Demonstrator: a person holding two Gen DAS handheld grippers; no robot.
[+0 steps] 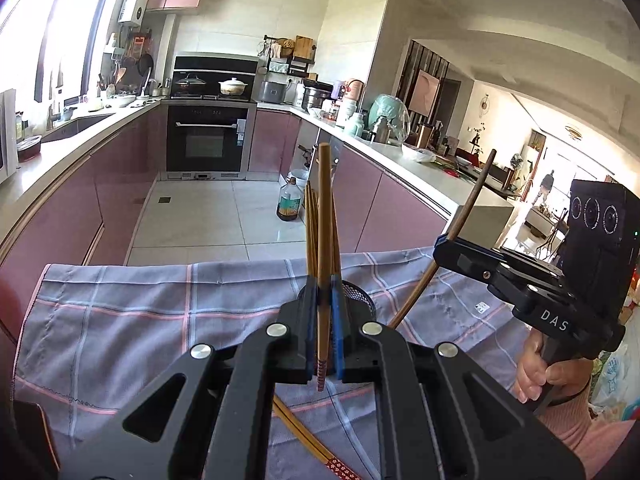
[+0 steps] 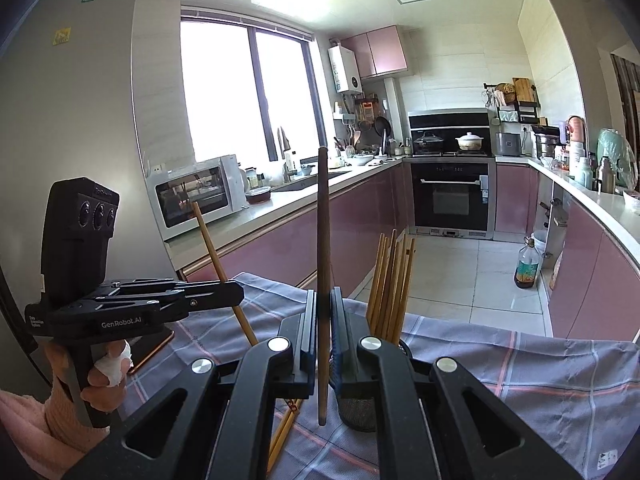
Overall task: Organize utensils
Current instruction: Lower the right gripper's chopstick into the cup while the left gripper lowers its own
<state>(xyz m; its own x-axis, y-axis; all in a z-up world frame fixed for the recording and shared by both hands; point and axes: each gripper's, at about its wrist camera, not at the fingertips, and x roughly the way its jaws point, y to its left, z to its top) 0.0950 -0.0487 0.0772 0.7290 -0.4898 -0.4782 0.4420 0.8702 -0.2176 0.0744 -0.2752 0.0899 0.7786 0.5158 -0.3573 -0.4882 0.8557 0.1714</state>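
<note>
Pinching a light chopstick (image 1: 324, 240) upright, left claw (image 1: 325, 292) angled slightly downward, right claw (image 2: 323, 308) clamping a dark chopstick (image 2: 322, 240)

Left gripper (image 1: 324, 336): clamped on light chopstick (image 1: 324, 240), upright
Holder (image 1: 360, 300): just behind jaws; chopsticks inside
Right gripper (image 1: 452, 250): clamped on dark chopstick (image 1: 468, 208)
Cloth (image 1: 160, 312): beneath

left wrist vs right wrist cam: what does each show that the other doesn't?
Left wrist only: the open living area past the right counter.
Right wrist only: the refrigerator, the microwave and the full window.
Both: each gripper shut on a chopstick, left gripper on a light chopstick, right gripper on a dark chopstick, plus the mesh holder, plaid cloth and oven.
</note>
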